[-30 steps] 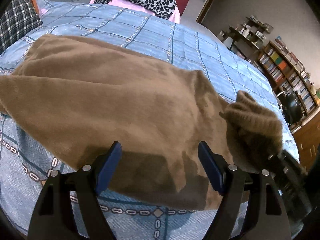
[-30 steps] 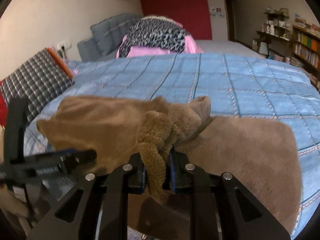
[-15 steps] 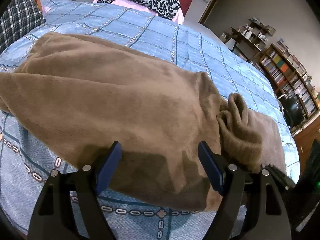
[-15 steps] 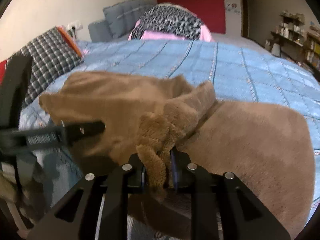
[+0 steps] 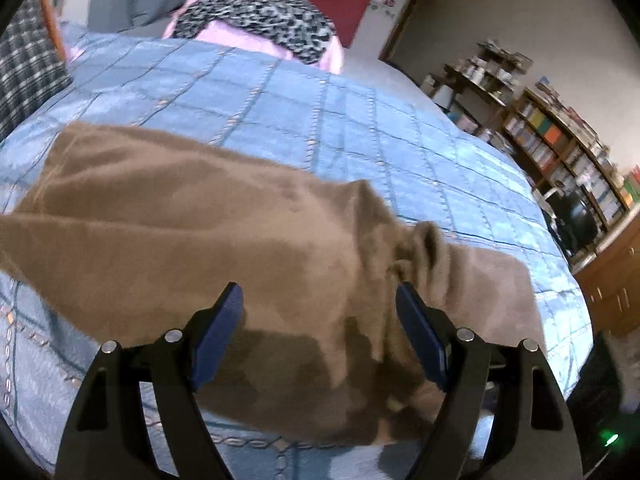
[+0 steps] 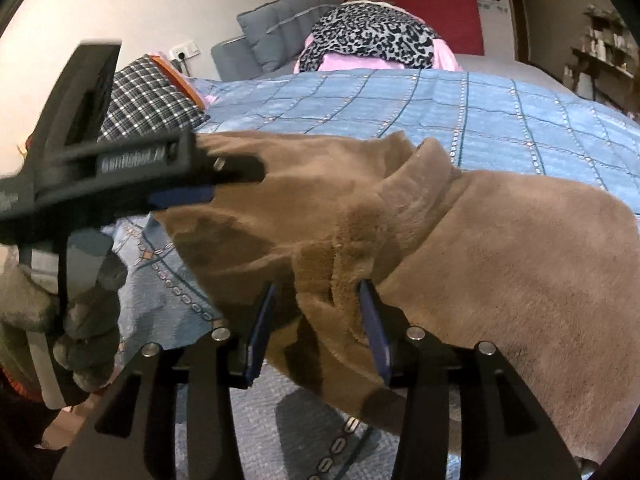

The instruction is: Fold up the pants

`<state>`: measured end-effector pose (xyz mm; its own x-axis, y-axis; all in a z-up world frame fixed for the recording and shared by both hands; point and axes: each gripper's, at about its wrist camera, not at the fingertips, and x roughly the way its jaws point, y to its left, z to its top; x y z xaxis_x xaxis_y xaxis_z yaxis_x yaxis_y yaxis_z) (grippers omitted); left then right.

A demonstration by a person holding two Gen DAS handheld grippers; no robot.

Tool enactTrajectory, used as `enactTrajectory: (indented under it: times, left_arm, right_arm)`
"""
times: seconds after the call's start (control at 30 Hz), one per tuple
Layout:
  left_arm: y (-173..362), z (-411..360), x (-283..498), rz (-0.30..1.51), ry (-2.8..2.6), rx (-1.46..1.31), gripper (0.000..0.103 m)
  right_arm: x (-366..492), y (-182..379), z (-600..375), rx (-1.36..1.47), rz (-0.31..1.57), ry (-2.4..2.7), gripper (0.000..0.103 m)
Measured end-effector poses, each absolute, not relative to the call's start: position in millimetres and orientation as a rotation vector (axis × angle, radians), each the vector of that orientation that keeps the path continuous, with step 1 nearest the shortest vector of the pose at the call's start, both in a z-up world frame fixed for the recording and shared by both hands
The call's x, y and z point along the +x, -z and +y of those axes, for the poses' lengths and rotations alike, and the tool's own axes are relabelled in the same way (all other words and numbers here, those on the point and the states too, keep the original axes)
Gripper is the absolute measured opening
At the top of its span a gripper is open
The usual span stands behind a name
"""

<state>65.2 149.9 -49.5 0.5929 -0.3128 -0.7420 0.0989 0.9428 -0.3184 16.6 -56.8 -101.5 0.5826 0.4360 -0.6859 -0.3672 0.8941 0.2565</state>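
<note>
Left claw [image 5: 320, 332]: lower centre of its frame, blue pads spread wide over brown fleece, gripping nothing. Right claw [image 6: 320, 328]: lower centre of its frame, pads parted, a bunched fold of fabric lying between them. Pants [image 5: 200, 232]: brown fleece, spread across mid-frame on the bed [image 5: 360, 128], which wears a blue quilted cover. Plaid pillow [image 6: 148, 96]: upper left. Leopard-print cloth [image 6: 372, 36]: top centre, on pink fabric. Bookshelf [image 5: 568, 148]: far right.

tongs [image 5: 320, 330]: black frames, blue pads, silver screws | hand [image 6: 86, 312]: grey glove, apparently knitted
</note>
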Motion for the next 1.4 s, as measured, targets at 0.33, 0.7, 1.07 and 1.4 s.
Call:
enactTrajectory:
  times: [0.33,0.7,1.07,1.4]
  left_arm:
    - [72,95,74,1.006,0.342,-0.176,0.084]
    - [99,118,77,1.011,0.178,-0.074,0.084]
    - [110,117,82,1.005,0.113,0.014,0.084]
    - [50,109,71,0.891,0.145,-0.018,0.084]
  right_arm:
    - [7,114,-73,0.182,0.844,-0.511,0.044]
    - [-19,84,-117,0.224,0.761,-0.398,0.044]
    - [-25,116,-158,0.155,0.801,-0.152,0.043]
    - [-26,100,-164,0.200,0.761,-0.159,0.043]
